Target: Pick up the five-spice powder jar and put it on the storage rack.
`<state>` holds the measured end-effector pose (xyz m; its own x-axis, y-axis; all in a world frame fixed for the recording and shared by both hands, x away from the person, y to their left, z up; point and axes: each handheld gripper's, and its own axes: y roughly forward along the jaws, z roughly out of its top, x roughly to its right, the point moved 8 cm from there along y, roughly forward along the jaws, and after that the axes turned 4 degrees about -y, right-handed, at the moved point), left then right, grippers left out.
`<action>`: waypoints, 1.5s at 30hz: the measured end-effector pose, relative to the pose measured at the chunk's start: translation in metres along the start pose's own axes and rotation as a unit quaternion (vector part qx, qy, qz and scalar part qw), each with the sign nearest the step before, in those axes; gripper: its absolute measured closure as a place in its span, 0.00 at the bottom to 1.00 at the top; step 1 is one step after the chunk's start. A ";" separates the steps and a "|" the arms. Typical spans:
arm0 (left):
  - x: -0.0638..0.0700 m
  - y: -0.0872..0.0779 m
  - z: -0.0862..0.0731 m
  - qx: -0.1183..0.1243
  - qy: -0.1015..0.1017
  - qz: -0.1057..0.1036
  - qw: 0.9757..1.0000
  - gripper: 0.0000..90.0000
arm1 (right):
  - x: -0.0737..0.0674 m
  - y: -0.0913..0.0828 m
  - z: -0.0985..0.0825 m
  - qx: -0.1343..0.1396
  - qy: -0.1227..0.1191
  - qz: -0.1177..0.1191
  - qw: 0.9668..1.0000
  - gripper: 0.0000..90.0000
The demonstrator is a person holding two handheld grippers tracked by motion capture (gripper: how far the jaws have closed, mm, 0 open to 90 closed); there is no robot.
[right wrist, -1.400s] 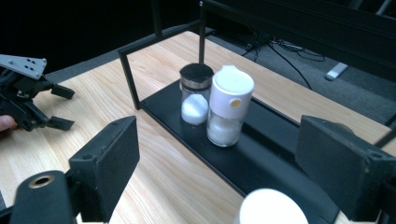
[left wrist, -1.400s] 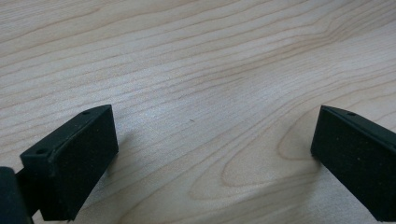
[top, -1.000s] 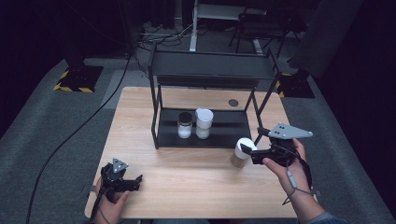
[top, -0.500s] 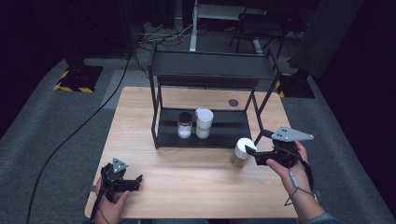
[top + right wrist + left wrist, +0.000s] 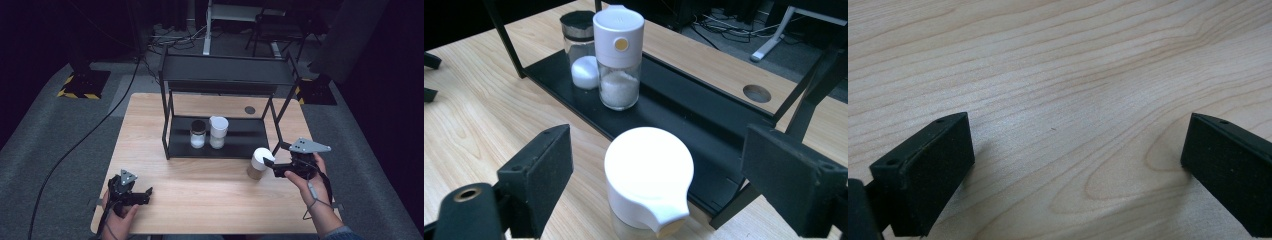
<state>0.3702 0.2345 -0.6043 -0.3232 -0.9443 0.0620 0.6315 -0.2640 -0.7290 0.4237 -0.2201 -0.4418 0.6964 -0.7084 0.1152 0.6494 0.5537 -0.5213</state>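
Both tongs are in my hands over the wooden worktop [image 5: 210,200]. From the high view, my left tongs [image 5: 131,192] sit near the front left corner, with bare wood around them. My right tongs [image 5: 272,166] are on the right side, pointing at a jar with a white lid [image 5: 259,163]. The jar stands on the worktop just in front of the black rack [image 5: 225,80]. Past the right tongs, on the rack's bottom shelf, a jar with a black lid [image 5: 198,134] and a tall white shaker [image 5: 218,131] stand side by side.

From the left gripper view, my left tongs [image 5: 1073,165] are wide open, with wood grain between them and nothing held.

From the right gripper view, my right tongs [image 5: 659,185] are wide open too. The jar with a white lid [image 5: 649,185] stands between them, but neither side touches it. Behind it, the tall white shaker [image 5: 618,57] and the jar with a black lid [image 5: 578,47] stand on the dark shelf.
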 end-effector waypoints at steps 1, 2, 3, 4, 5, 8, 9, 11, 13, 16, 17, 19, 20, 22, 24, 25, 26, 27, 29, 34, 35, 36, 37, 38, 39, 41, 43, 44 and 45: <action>0.000 0.000 0.000 0.000 0.000 0.000 1.000 0.00 | 0.000 0.001 -0.001 0.000 0.000 0.000 1.000 0.15; 0.000 0.000 0.000 0.000 0.001 0.000 1.000 0.00 | 0.001 0.002 -0.003 0.001 0.000 0.001 1.000 0.15; 0.000 0.000 0.000 0.000 0.000 0.000 1.000 0.00 | 0.001 0.004 -0.004 0.000 0.000 0.002 1.000 0.15; 0.000 0.000 0.000 0.000 0.001 0.000 1.000 0.00 | 0.002 0.005 -0.006 -0.001 0.000 0.002 1.000 0.15; 0.000 0.000 0.000 0.000 0.000 0.000 1.000 0.00 | 0.002 0.007 -0.007 -0.002 0.001 0.003 1.000 0.15; 0.000 0.000 0.000 0.000 0.001 0.000 1.000 0.00 | 0.003 0.012 -0.013 -0.007 0.000 0.007 1.000 0.15; 0.000 0.000 0.000 0.000 0.001 0.000 1.000 0.00 | 0.003 0.013 -0.015 -0.009 -0.001 0.009 1.000 0.15; 0.000 0.000 0.000 0.000 0.001 0.000 1.000 0.00 | 0.004 0.016 -0.018 -0.012 0.000 0.010 1.000 0.15; 0.000 0.000 0.000 0.000 0.000 0.000 1.000 0.00 | 0.004 0.018 -0.020 -0.013 0.002 0.011 1.000 0.15; 0.000 0.000 0.000 0.000 0.000 0.000 1.000 0.00 | 0.005 0.022 -0.024 -0.013 0.000 0.011 1.000 0.15; 0.000 0.000 0.000 0.000 0.001 0.000 1.000 0.00 | 0.005 0.024 -0.025 -0.013 0.001 0.011 1.000 0.15; 0.000 0.000 0.000 0.000 0.001 0.000 1.000 0.00 | 0.005 0.027 -0.027 -0.013 0.004 0.014 1.000 0.15; 0.000 0.000 0.000 0.000 0.001 0.000 1.000 0.00 | 0.005 0.029 -0.029 -0.015 0.005 0.014 1.000 0.15; 0.000 0.000 0.000 0.000 0.000 0.000 1.000 0.00 | 0.005 0.032 -0.031 -0.018 0.004 0.016 1.000 0.15; 0.000 0.000 0.000 0.000 0.000 0.000 1.000 0.00 | 0.006 0.034 -0.033 -0.019 0.004 0.016 1.000 0.15; 0.000 0.000 0.000 0.000 0.001 0.000 1.000 0.00 | 0.006 0.035 -0.034 -0.018 0.005 0.017 1.000 0.15; 0.000 0.000 0.000 0.000 0.001 0.001 1.000 0.00 | 0.006 0.036 -0.035 -0.018 0.005 0.018 1.000 0.15; 0.000 0.000 0.000 0.000 0.000 0.000 1.000 0.00 | 0.006 0.037 -0.036 -0.017 0.005 0.020 1.000 0.16; 0.000 0.000 0.000 0.000 0.000 0.000 1.000 0.00 | 0.005 0.040 -0.039 -0.018 0.006 0.023 1.000 0.16; 0.000 0.000 0.000 0.000 0.000 0.000 1.000 0.00 | 0.004 0.047 -0.044 -0.020 0.009 0.030 0.999 0.17; 0.000 0.000 0.000 0.000 0.000 0.000 1.000 0.00 | 0.003 0.048 -0.045 -0.019 0.009 0.032 0.999 0.17; 0.000 0.000 0.000 0.000 0.000 0.000 1.000 0.00 | 0.003 0.050 -0.045 -0.020 0.009 0.033 0.999 0.17; 0.000 0.000 0.000 0.000 0.001 0.000 1.000 0.00 | 0.002 0.051 -0.045 -0.020 0.009 0.033 0.999 0.17; 0.000 0.000 0.000 0.000 0.000 0.000 1.000 0.00 | 0.002 0.052 -0.046 -0.021 0.009 0.035 0.999 0.17; 0.000 0.000 0.000 0.000 0.000 0.000 1.000 0.00 | 0.001 0.053 -0.046 -0.021 0.009 0.036 0.999 0.18; 0.000 0.000 0.000 0.000 0.000 0.000 1.000 0.00 | 0.001 0.055 -0.047 -0.023 0.007 0.038 0.999 0.18; 0.000 0.000 0.000 0.000 0.000 0.000 1.000 0.00 | 0.000 0.057 -0.048 -0.027 0.004 0.039 0.999 0.20; 0.000 0.000 0.000 0.000 0.000 0.000 1.000 0.00 | 0.000 0.059 -0.049 -0.028 0.005 0.041 0.999 0.21; 0.000 0.000 0.000 0.000 0.000 0.000 1.000 0.00 | 0.000 0.059 -0.049 -0.029 0.005 0.042 0.999 0.21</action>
<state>0.3702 0.2346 -0.6043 -0.3236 -0.9442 0.0613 0.6314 -0.2637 -0.7293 0.4474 -0.2088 -0.5142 0.7439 -0.6655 0.0601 0.5703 0.5855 -0.5762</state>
